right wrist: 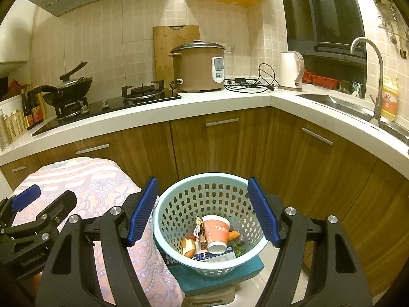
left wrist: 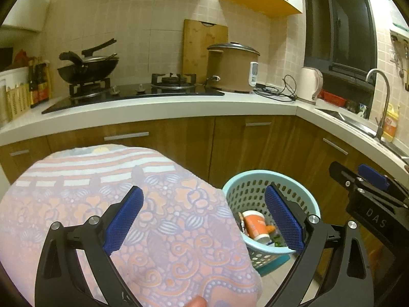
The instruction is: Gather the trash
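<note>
Where the left wrist camera looks forward, the left gripper [left wrist: 203, 217] hangs with its jaws spread wide and nothing between the blue pads [left wrist: 125, 220]. Beneath it lies a surface draped in a patterned cloth [left wrist: 122, 192], filling the near left. Just right of the cloth stands a pale blue basket [left wrist: 258, 179], and inside it lie an orange paper cup [left wrist: 255, 226] on its side and other scraps. At the far right edge the right gripper [left wrist: 368, 186] shows only in part. Beyond, a white counter [left wrist: 179, 107] carries a wok [left wrist: 89, 67] on the left burner, a brown rice cooker [left wrist: 232, 67] and a white kettle [left wrist: 310, 84].

From the right wrist camera, the right gripper [right wrist: 203, 211] is also spread wide and holds nothing, hanging above the basket [right wrist: 179, 204]. The cup [right wrist: 216, 232] lies among a wrapper [right wrist: 199, 226], a piece of carrot [right wrist: 234, 235] and some greens [right wrist: 239, 248]. The basket rests on a teal box [right wrist: 217, 278], touching the cloth [right wrist: 102, 179] on its left. The left gripper [right wrist: 35, 204] appears at the near left, over the cloth.
</note>
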### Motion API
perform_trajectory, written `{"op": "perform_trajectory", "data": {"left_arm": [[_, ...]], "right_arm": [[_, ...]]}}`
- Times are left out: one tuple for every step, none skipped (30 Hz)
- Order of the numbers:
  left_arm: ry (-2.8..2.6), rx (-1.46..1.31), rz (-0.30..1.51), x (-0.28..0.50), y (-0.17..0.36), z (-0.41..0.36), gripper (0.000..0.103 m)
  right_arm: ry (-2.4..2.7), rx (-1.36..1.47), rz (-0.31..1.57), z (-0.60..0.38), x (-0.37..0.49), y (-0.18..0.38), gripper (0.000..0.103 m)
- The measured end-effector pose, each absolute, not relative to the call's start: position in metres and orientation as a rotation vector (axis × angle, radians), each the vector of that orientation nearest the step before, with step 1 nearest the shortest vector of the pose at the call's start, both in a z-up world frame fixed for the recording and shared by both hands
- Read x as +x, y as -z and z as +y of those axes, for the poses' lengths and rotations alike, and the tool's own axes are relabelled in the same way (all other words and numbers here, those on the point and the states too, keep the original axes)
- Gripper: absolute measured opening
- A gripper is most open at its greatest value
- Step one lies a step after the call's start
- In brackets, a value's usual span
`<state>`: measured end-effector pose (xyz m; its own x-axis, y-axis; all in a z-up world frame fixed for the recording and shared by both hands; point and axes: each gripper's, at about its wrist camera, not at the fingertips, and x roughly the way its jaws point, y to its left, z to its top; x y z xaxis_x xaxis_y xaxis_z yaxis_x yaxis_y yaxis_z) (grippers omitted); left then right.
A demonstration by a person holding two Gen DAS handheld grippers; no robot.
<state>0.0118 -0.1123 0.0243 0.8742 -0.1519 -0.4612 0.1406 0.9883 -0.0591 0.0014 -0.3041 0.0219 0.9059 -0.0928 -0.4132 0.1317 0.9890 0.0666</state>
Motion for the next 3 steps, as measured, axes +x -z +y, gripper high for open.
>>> {"op": "perform_trajectory", "data": {"left_arm": [[0.145, -0.02, 0.487, 0.0111, -0.0248, -0.1134, 0.093], [0.149, -0.022, 0.488, 0.0106, -0.0253, -0.1139, 0.093], [0.156, -0.027, 0.488, 0.0095, -0.0258, -0.1141, 0.093]], "right_arm": [[0.117, 0.095, 0.422, -0.3046, 0.0009, -0.0221, 0.069], [0.118, 0.095, 0.424, -0.3049, 0.0007, -0.0222, 0.069], [0.119, 0.094, 0.425, -0.3052, 0.0004, -0.0222, 0.069]]}}
